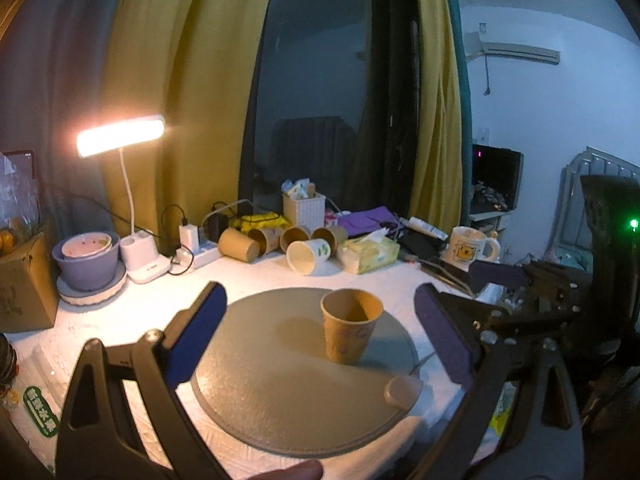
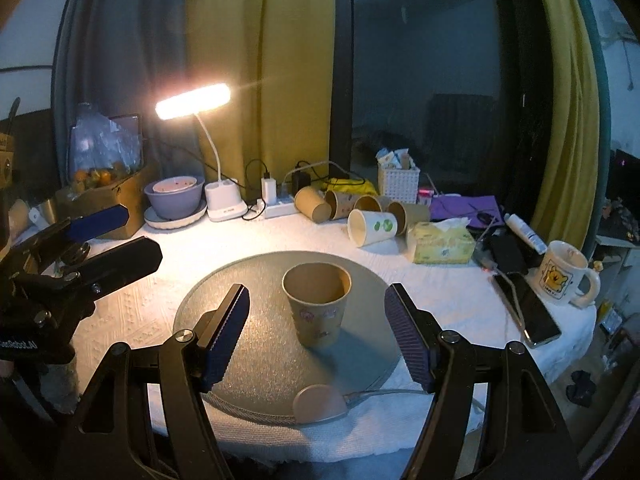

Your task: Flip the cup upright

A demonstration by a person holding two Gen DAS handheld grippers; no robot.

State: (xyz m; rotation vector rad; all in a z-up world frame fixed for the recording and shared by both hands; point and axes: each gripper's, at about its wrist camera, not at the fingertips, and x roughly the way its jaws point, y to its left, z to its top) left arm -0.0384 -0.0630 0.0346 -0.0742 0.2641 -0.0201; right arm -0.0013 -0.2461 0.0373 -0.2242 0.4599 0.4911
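Note:
A brown paper cup (image 1: 350, 326) stands upright, mouth up, on a round grey mat (image 1: 280, 392). It also shows in the right wrist view (image 2: 317, 304) on the same mat (image 2: 256, 360). My left gripper (image 1: 320, 336) is open and empty, its blue pads wide apart on either side of the cup, a little nearer than it. My right gripper (image 2: 318, 332) is open and empty, its pads either side of the cup, not touching it. The left gripper shows at the left edge of the right wrist view (image 2: 108, 236).
Several paper cups (image 2: 352, 208) lie on their sides at the back with a white cup (image 2: 372, 227), a tissue pack (image 2: 440, 240), a lit desk lamp (image 2: 192, 100), a power strip (image 2: 276, 208), bowls (image 2: 174, 200), a mug (image 2: 560, 276) and a phone (image 2: 528, 312).

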